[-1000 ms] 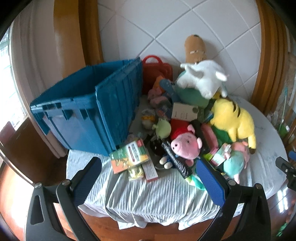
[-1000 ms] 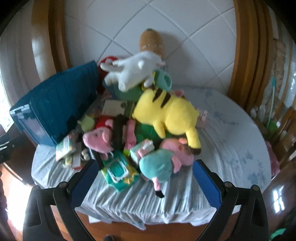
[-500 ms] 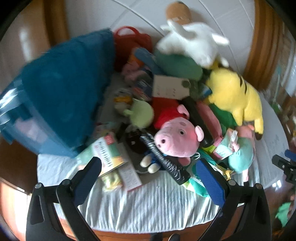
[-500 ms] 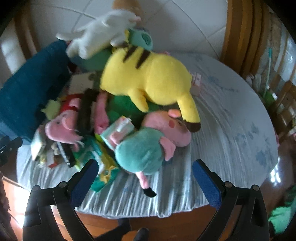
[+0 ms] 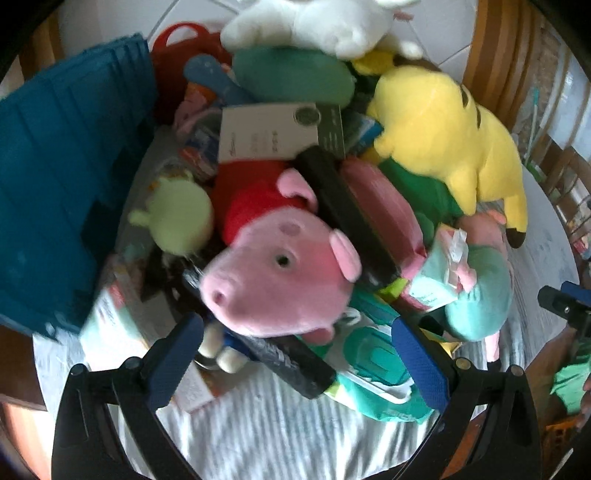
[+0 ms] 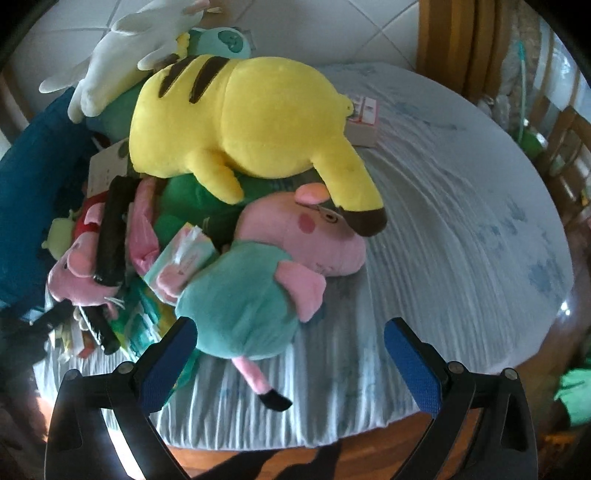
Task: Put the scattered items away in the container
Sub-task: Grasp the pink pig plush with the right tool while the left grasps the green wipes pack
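Fingers of both tools gape wide, empty: the left gripper [image 5: 295, 354] flanks the pink pig plush in a red dress [image 5: 280, 269], the right gripper [image 6: 288, 354] the teal-bodied pink pig plush [image 6: 255, 302]. Both sit in the heap near the cloth-covered table's [image 6: 461, 206] front edge, beside the blue plastic crate [image 5: 62, 184]. Pulling either could drag the black rod [image 5: 288, 354], seemingly under the pig, off that edge, or topple the yellow striped plush [image 6: 243, 122].

white tiled wall [image 6: 369, 22] | wooden frame [image 6: 447, 40] right | round worktop [image 6: 461, 221], pale cloth | wooden chair [image 6: 569, 147] far right
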Demonstrator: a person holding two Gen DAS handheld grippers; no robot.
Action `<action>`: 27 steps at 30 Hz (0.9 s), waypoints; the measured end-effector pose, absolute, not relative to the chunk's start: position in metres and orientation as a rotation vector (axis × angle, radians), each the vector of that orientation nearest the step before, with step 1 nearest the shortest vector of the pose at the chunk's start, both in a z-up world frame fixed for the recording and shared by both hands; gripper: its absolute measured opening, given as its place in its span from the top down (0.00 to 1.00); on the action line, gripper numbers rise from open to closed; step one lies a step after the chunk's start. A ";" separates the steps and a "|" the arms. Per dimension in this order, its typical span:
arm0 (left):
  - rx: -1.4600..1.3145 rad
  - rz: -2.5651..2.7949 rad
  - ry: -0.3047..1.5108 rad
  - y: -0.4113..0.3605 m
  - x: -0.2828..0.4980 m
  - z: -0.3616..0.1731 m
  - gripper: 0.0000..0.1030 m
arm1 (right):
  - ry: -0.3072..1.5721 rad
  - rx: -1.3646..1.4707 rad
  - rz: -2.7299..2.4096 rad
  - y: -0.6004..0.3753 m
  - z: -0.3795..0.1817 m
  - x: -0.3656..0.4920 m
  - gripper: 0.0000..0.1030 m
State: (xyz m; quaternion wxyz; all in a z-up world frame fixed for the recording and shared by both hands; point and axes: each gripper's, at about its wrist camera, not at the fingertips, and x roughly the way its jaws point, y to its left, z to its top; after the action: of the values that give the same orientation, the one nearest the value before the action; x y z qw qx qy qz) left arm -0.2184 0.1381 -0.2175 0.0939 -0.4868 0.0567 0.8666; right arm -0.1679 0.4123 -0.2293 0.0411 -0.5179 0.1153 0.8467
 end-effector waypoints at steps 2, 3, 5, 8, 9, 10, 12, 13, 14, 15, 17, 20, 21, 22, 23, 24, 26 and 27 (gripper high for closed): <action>-1.468 2.594 0.145 0.145 -0.214 -0.224 0.00 | 0.327 -1.628 2.619 0.415 -0.234 -0.174 0.00; -1.479 2.611 0.132 0.148 -0.210 -0.226 0.01 | 0.311 -1.651 2.634 0.416 -0.237 -0.178 0.00; -1.512 2.629 0.084 0.156 -0.203 -0.232 0.02 | 0.274 -1.694 2.675 0.418 -0.242 -0.185 0.01; -1.583 2.670 -0.020 0.169 -0.192 -0.245 0.02 | 0.216 -1.732 2.723 0.424 -0.248 -0.191 0.01; -1.606 2.682 -0.055 0.173 -0.189 -0.249 0.02 | 0.191 -1.743 2.736 0.426 -0.251 -0.193 0.01; -1.629 2.694 -0.091 0.177 -0.185 -0.253 0.02 | 0.169 -1.758 2.754 0.430 -0.253 -0.193 0.01; -1.681 2.715 -0.178 0.186 -0.182 -0.263 0.02 | 0.145 -1.771 2.773 0.437 -0.257 -0.193 0.00; -1.705 2.720 -0.229 0.189 -0.183 -0.268 0.02 | 0.138 -1.772 2.777 0.440 -0.258 -0.192 0.00; -1.720 2.726 -0.283 0.192 -0.185 -0.273 0.02 | 0.131 -1.771 2.783 0.443 -0.259 -0.192 0.00; -1.734 2.731 -0.333 0.194 -0.187 -0.278 0.02 | 0.123 -1.769 2.789 0.446 -0.260 -0.191 0.00; -1.771 2.748 -0.371 0.199 -0.195 -0.288 0.02 | 0.111 -1.763 2.793 0.449 -0.262 -0.193 0.00; -1.845 2.758 -0.431 0.200 -0.204 -0.310 0.02 | 0.135 -1.749 2.800 0.452 -0.268 -0.199 0.00; -1.871 2.750 -0.468 0.198 -0.205 -0.318 0.00 | 0.141 -1.750 2.804 0.451 -0.270 -0.201 0.00; -1.889 2.747 -0.496 0.196 -0.206 -0.326 0.00 | 0.145 -1.751 2.806 0.450 -0.272 -0.203 0.00; -1.861 2.782 -0.466 0.197 -0.205 -0.326 0.00 | 0.155 -1.752 2.809 0.449 -0.274 -0.204 0.00; -1.835 2.812 -0.434 0.197 -0.203 -0.326 0.00 | 0.179 -1.756 2.812 0.447 -0.275 -0.205 0.00; -1.807 2.804 -0.358 0.196 -0.199 -0.325 0.07 | 0.244 -1.775 2.806 0.445 -0.279 -0.206 0.00; -1.785 2.803 -0.316 0.192 -0.194 -0.321 0.16 | 0.282 -1.788 2.803 0.443 -0.280 -0.207 0.00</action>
State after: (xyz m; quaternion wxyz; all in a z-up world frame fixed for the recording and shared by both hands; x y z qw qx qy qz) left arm -0.1942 0.1922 -0.3214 -0.0980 -0.5323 -0.0943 0.8356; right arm -0.2069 0.4429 -0.2801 -0.0975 -0.5332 0.0840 0.8362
